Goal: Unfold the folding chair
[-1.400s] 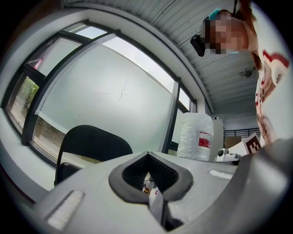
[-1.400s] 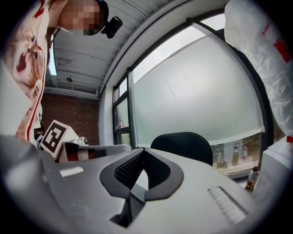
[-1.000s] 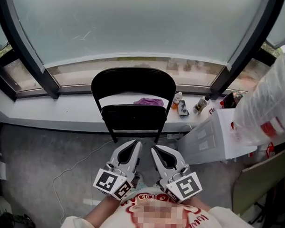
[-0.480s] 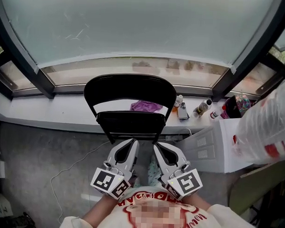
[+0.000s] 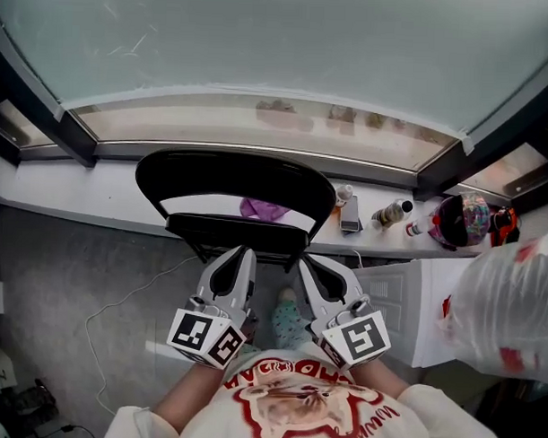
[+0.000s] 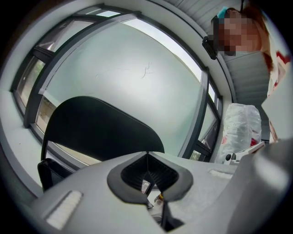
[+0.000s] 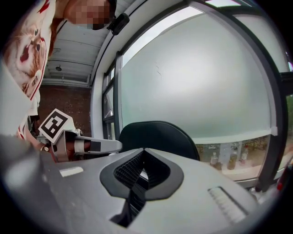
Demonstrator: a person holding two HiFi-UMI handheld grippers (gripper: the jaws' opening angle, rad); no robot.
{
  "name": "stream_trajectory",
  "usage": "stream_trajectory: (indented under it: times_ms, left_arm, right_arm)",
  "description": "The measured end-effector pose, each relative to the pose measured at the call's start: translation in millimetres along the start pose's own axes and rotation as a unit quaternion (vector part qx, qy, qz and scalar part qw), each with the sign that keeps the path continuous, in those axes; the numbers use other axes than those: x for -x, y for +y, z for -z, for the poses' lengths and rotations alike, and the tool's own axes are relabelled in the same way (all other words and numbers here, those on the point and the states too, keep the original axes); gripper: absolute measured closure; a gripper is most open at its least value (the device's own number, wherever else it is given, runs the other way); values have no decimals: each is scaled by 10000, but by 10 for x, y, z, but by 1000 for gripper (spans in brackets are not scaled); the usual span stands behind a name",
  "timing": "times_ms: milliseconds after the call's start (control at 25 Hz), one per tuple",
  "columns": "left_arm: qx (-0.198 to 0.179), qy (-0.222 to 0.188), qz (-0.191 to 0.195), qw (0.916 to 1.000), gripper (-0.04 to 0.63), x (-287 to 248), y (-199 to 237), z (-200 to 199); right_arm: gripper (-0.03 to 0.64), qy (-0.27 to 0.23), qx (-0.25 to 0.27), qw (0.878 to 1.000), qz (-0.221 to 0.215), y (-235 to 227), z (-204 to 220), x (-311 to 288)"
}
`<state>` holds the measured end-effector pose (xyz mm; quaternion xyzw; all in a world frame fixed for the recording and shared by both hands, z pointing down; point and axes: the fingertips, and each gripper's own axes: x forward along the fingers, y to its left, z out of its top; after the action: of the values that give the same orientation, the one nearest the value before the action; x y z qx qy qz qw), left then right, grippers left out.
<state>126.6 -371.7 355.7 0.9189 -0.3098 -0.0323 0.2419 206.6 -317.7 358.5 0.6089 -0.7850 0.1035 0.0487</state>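
- Left gripper (image 5: 243, 254): one of the two I hold. Its jaws are pressed together tip to tip, with nothing between them.
- Right gripper (image 5: 307, 262): the second of the pair. Its jaws are likewise closed, and they pinch nothing.
- Marker cubes: two, one at the rear of each gripper, the left cube (image 5: 205, 337) and the right cube (image 5: 358, 338), both close to my chest.
- Folding chair (image 5: 231, 172): one, black, standing on the grey floor (image 5: 66, 269) against the window ledge (image 5: 95, 198), straight ahead of both grippers. Its curved backrest is on the window side, and its seat (image 5: 233, 228) shows as a narrow dark band below.
- Contact: in the head view both pairs of tips lie just at the near edge of the seat, the left toward its middle and the right at its right corner. I cannot tell whether either touches it. In each gripper view the backrest rises beyond the closed tips.
- Purple cloth (image 5: 261, 208): one, on the ledge, seen through the gap under the backrest.
- Small bottles (image 5: 391, 211): at least three, on the ledge to the right of the chair.
- White plastic bag (image 5: 504, 302): one, at the far right.
- Cable (image 5: 118, 307): one thin line, trailing over the floor to the left of the chair.
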Motion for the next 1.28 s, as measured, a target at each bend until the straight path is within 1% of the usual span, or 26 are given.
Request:
stream_trajectory:
  times_ms: [80,200,280,320,360,440,480,560,720,880,960,1040,1160,1280]
  left_arm:
    - [187,68,-69,9998,594,-121,34,89]
    - [327,165,-220,9991,533,-279,77,210]
    - [481,226,-482,9974,487,-336,171,309]
    - [711,248,-647,9951,467,-348,242,368]
    - [1071,259,-795,9907,453,-354,318,433]
    - [1938,251,-955,9761,433,-370,443,562]
    - [2267,239,-1014,9684,412,-383,489,612]
    - [2635,191,-1239,9565,387,-399,586,687]
    - [3080,98,-1898,9322,325,-358,843,876]
    - [3533,9,-2416,9038,284,-338,1050,1085]
    - [3726,90,-2575,8915,273,-344,1111,1213]
    - [3889,141,-2710,8804,271,-367,1163,1312]
    - [4135,111,-2921,8623,265,-409,1275,1414]
    - [4408,-5,-3088,8428,259,-461,1406,1478]
  right_arm:
    - [591,134,-46,9998,105,-184,85,-55]
    - [591,350,-61,9992,182,-412,240,-112]
    - [591,458,-15,9987,237,-547,355,-131]
    - [591,537,-7,9982,258,-606,419,-144]
    - [591,622,-7,9977,271,-657,487,-160]
    - [592,748,14,9966,331,-763,636,-188]
    - [594,802,37,9960,383,-819,718,-202]
    - [594,943,54,9944,481,-932,899,-228]
    - [594,1196,-16,9911,577,-1091,1189,-278]
    - [565,1338,-90,9891,613,-1180,1338,-351]
    - [527,1431,-163,9875,640,-1226,1401,-380]
    - [519,1522,-194,9861,643,-1271,1456,-422]
    - [492,1634,-242,9841,647,-1322,1521,-505]
    - [472,1734,-313,9822,658,-1356,1585,-588]
